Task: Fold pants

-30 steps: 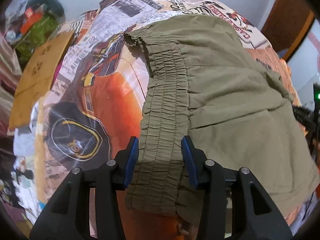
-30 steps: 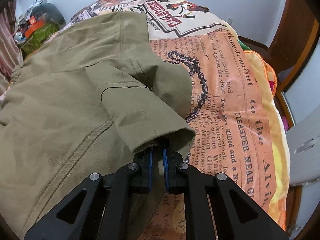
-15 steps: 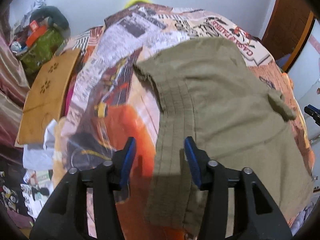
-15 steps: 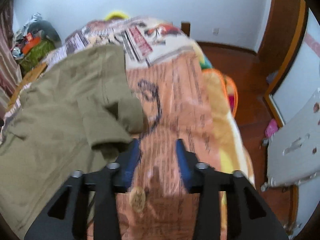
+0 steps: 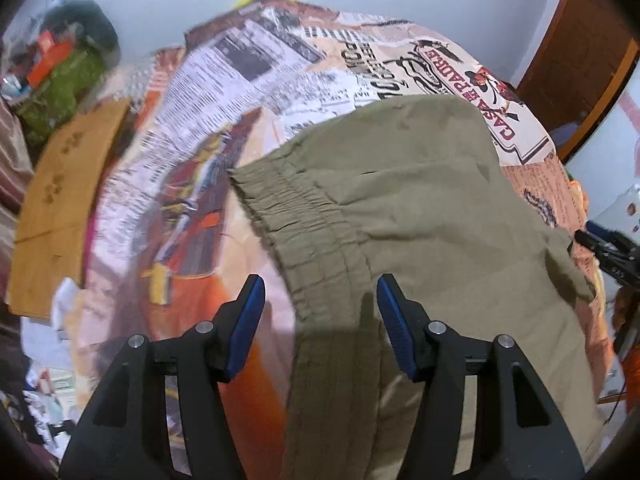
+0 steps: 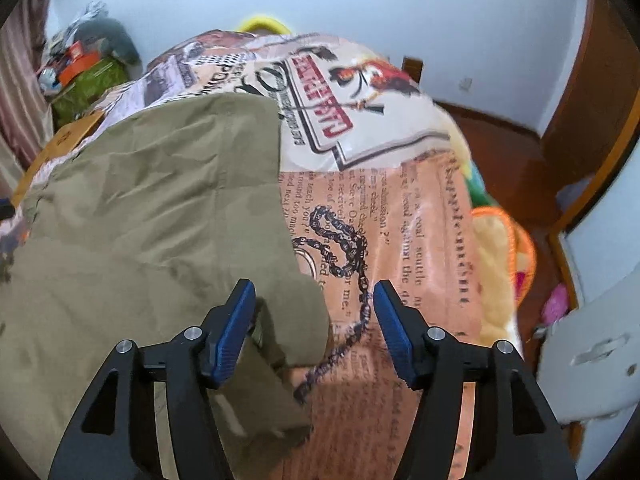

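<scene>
Olive-green pants [image 5: 432,216] lie folded on a bed with a newspaper-print cover [image 5: 248,92]. In the left wrist view the elastic waistband [image 5: 312,240] runs toward me, and my left gripper [image 5: 320,300] hangs open above it, holding nothing. In the right wrist view the pants [image 6: 152,216] fill the left half, with a folded leg end [image 6: 280,340] near the left finger. My right gripper [image 6: 314,304] is open and empty over the edge of the pants and the bed cover [image 6: 420,240]. The right gripper also shows at the right edge of the left wrist view [image 5: 604,244].
A brown cardboard sheet [image 5: 64,208] lies beside the bed on the left. A green bag with clutter [image 5: 60,80] stands in the far left corner. A wooden door [image 5: 580,60] and floor lie to the right. A white panel [image 6: 592,352] leans near the right.
My right gripper has let go of the pant leg end and opened. Both grippers have lifted and pulled back from the pants. The left gripper stayed open.
</scene>
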`<state>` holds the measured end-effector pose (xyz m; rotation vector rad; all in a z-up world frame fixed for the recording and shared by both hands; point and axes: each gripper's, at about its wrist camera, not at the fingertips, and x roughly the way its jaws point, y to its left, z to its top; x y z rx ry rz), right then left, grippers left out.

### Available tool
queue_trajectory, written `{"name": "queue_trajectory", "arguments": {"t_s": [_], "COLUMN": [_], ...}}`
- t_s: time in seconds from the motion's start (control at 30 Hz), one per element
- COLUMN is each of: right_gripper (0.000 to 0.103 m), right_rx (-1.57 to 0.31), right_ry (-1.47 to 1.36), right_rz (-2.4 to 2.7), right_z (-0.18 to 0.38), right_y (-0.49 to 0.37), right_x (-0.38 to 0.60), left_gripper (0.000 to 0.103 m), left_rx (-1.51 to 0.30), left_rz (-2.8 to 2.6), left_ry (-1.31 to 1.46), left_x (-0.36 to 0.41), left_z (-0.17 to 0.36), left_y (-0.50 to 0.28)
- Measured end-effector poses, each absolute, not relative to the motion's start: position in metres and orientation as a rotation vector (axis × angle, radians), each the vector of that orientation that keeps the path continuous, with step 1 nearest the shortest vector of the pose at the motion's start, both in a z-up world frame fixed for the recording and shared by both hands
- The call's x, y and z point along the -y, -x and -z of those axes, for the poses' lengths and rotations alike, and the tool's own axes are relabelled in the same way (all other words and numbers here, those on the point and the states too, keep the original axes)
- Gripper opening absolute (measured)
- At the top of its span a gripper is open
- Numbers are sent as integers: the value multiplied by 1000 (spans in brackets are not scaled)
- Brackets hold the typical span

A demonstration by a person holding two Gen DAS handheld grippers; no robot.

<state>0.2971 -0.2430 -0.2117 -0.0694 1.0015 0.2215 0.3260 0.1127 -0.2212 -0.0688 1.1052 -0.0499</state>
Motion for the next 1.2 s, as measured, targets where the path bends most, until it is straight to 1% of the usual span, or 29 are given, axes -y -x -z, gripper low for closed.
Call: {"name": "queue_trajectory", "arguments": {"t_s": [0.17, 0.27, 0.37, 0.5, 0.63, 0.67, 0.73, 0.77, 0.83, 0.87, 0.93, 1.03, 1.07, 1.1, 1.2], "right_gripper": [58, 58, 58, 58, 58, 57, 52, 47, 44, 41, 39, 31, 16, 13, 11], "right_rx": [-1091, -1114, -1132, -1147, -1146, -1143, -1135, -1128, -1123, -1124, -1136, -1141, -1146, -1155, -1130], "right_ry": [-110, -212, -253, -239, -231, -219, -180, -163, -145, -139, -133, -132, -139, -152, -126], "right_rz": [-265, -298, -330, -356, -403, -414, -422, -426, -437, -442, -444, -437, -439, -440, -424], "right_z": [238, 248, 257, 261, 258, 256, 254, 253, 251, 252, 254, 257, 258, 257, 254], "right_y": [-319, -322, -318, -313, -302, -300, -301, -302, -306, -307, -309, -309, -309, -308, -304], "right_x": [262, 268, 265, 256, 249, 247, 242, 240, 234, 233, 228, 225, 225, 225, 221], "left_gripper": [58, 57, 53, 42, 39, 34, 32, 32, 32, 32, 33, 33, 33, 33, 29], "left_rx": [-1133, -1112, -1107, -1105, -1063, -1051, -1038, -1033, -1037, -1042, -1074, -1116, -1122, -1105, -1012], "left_rz": [57, 65, 57, 36, 57, 67, 74, 86, 120, 115, 106, 97, 101, 115, 122], "left_ry": [82, 74, 59, 36, -16, -38, -64, -66, -54, -67, -90, -63, -52, -52, -138], "left_x": [-112, -108, -105, -102, -95, -91, -87, -85, -83, -82, -80, -85, -86, -87, -81], "left_z": [242, 242, 240, 235, 222, 218, 214, 212, 212, 214, 224, 239, 241, 241, 234], "left_y": [-350, -351, -352, -352, -344, -341, -338, -337, -337, -338, -344, -352, -354, -355, -350]}}
